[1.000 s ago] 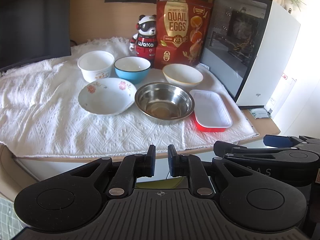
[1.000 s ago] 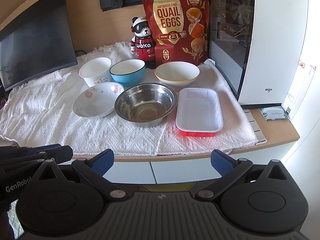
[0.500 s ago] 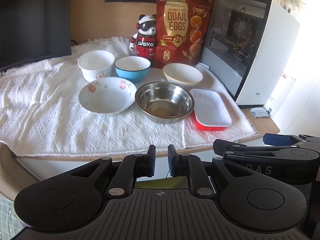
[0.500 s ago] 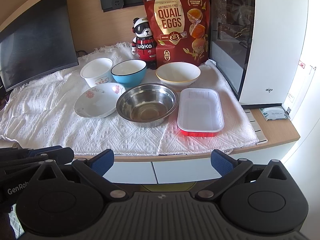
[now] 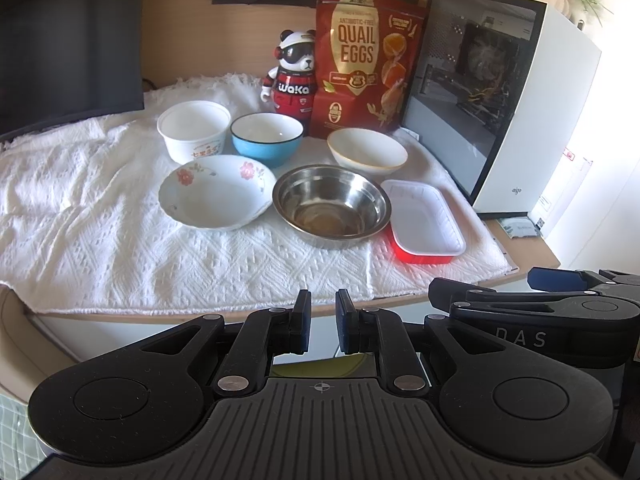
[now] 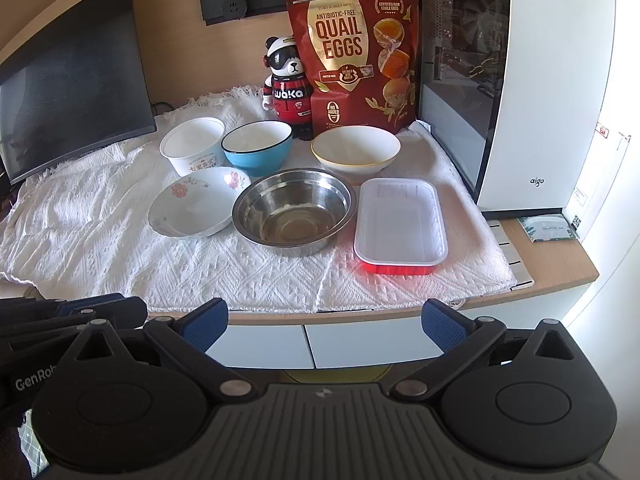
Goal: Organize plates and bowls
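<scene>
On a white cloth (image 5: 100, 232) stand a white paper bowl (image 5: 194, 130), a blue bowl (image 5: 266, 138), a cream bowl (image 5: 366, 154), a floral dish (image 5: 216, 192), a steel bowl (image 5: 332, 206) and a red tray with white inside (image 5: 426, 220). The same dishes show in the right wrist view, steel bowl (image 6: 294, 210) in the middle, tray (image 6: 400, 226) to its right. My left gripper (image 5: 320, 320) is nearly shut and empty, held in front of the desk edge. My right gripper (image 6: 324, 320) is open wide and empty, also short of the desk.
A dark monitor (image 6: 72, 80) stands at the back left. A panda figure (image 6: 286, 84) and a quail-egg bag (image 6: 352, 52) stand behind the bowls. A white computer case (image 6: 532, 88) fills the right side. A small packet (image 6: 546, 230) lies on the bare desk.
Both grippers have drifted slightly closer to the desk; the right view has shifted a little. The dishes have not moved and the jaws stand as before.
</scene>
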Motion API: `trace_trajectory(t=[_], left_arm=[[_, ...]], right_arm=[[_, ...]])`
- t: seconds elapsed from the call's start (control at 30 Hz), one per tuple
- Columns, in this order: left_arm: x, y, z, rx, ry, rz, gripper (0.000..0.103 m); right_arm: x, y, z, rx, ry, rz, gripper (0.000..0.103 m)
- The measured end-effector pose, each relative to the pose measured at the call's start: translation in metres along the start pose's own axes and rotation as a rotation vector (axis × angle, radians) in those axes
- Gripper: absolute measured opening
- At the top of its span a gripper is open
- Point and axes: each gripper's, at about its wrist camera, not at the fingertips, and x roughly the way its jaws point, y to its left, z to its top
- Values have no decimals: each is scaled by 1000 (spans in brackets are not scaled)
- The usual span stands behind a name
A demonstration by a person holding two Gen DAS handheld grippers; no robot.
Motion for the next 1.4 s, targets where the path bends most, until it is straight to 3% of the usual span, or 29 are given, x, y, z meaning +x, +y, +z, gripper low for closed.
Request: trace_trajectory(t=[0.27,0.43,0.53,0.67,0.8,0.9,1.0,1.13,1.33,1.4], left_arm=[[2,16,6,-8,7,-22,16],[15,40,25,-29,30,-121,16],[32,53,35,-48,56,-171,17],[65,62,46,-106,116,-116,17],[94,72,58,-101,42,-165,17],[126,78,75,-172,86,-161,17],[152,81,90,-238,113,-162,17],[180,84,102,-323,140,-131,17],[208,87,101,-447,187,-116,17],[213,89,99,-470,202,-107,17]], right_arm=[[3,6,3,3,-4,-7,103],[9,8,8,31,-33,-14,103],[12,5,14,39,-77,-42,103],[29,4,24,-16,-88,-87,103],[63,-6,45,-48,-67,-77,103],[89,-14,64,-91,-86,-73,103],[119,-25,87,-155,-73,-30,103],[162,-45,121,-185,0,107,101],[221,-53,145,-258,102,241,88],[237,-49,151,-284,119,270,77]])
